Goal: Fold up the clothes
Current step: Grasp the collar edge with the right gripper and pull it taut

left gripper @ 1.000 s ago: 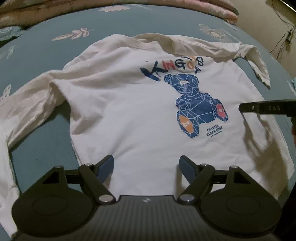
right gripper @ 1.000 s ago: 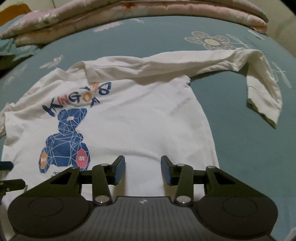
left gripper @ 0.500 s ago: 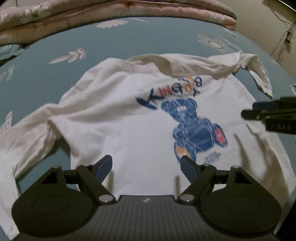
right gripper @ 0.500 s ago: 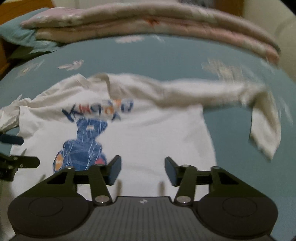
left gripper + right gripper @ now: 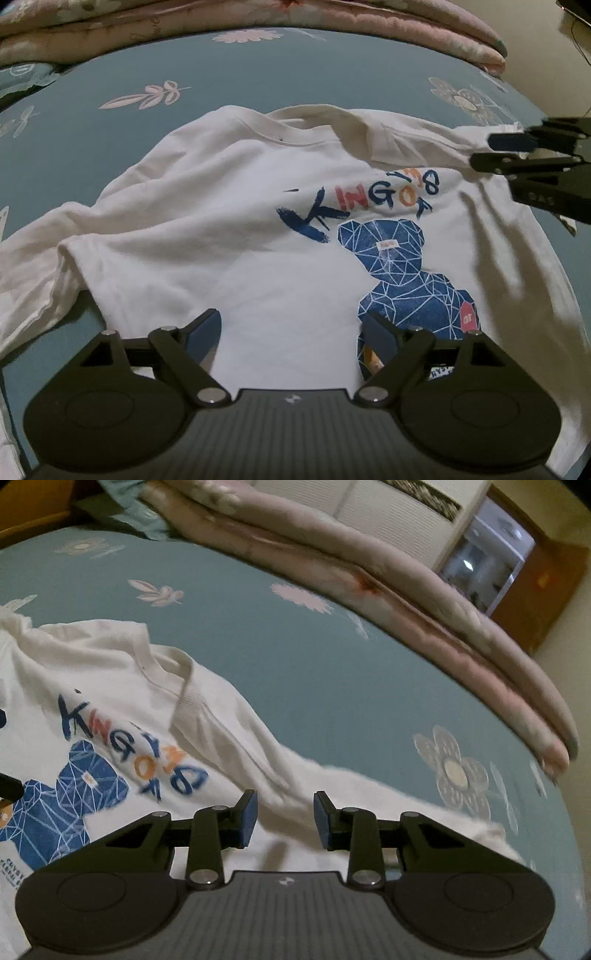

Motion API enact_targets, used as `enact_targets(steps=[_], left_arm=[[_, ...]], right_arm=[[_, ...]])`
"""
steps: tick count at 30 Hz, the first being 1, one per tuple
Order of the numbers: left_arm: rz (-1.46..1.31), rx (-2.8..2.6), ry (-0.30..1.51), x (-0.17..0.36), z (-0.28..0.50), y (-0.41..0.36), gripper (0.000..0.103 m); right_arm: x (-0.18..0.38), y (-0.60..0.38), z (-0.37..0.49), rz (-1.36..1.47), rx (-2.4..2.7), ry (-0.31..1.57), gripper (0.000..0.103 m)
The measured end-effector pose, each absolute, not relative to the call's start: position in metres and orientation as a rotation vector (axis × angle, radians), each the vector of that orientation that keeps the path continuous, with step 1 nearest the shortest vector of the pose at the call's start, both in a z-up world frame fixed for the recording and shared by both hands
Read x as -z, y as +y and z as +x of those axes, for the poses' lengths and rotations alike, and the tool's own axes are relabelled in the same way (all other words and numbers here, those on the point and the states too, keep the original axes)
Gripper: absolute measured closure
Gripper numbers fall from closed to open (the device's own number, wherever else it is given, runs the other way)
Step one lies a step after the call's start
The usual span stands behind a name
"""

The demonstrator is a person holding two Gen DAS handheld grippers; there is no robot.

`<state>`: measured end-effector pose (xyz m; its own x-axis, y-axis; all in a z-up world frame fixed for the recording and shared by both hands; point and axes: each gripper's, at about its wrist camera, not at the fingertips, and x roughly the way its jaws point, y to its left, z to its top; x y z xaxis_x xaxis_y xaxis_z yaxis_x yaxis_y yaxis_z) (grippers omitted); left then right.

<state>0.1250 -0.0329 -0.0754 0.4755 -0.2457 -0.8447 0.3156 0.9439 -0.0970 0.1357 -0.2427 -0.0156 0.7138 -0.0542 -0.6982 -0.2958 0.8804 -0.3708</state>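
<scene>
left tool (image 5: 291,332) spread wide, right tool (image 5: 284,819) narrowing yet gripping nothing, both over the white shirt (image 5: 229,229).

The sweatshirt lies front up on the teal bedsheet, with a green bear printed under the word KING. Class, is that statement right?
Not quite: the bear is blue, not green, as the left wrist view shows plainly. The rest holds: the sweatshirt lies front up on the teal bedsheet, with the bear printed under the word KING.
</scene>
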Motion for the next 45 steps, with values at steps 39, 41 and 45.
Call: enact_targets(steps=[39, 41, 45], left_arm=[[0.061, 0.373, 0.964, 0.080, 0.123, -0.024, 0.010], [0.056, 0.376, 0.964, 0.079, 0.124, -0.023, 0.010], [0.052, 0.383, 0.963, 0.079, 0.123, -0.021, 0.010]], right_arm=[[0.010, -0.270, 0.205, -0.444, -0.433, 0.687, 0.028], [0.020, -0.261, 0.208, -0.508, -0.472, 0.716, 0.028], [0.039, -0.249, 0.226, -0.609, -0.443, 0.757, 0.092]])
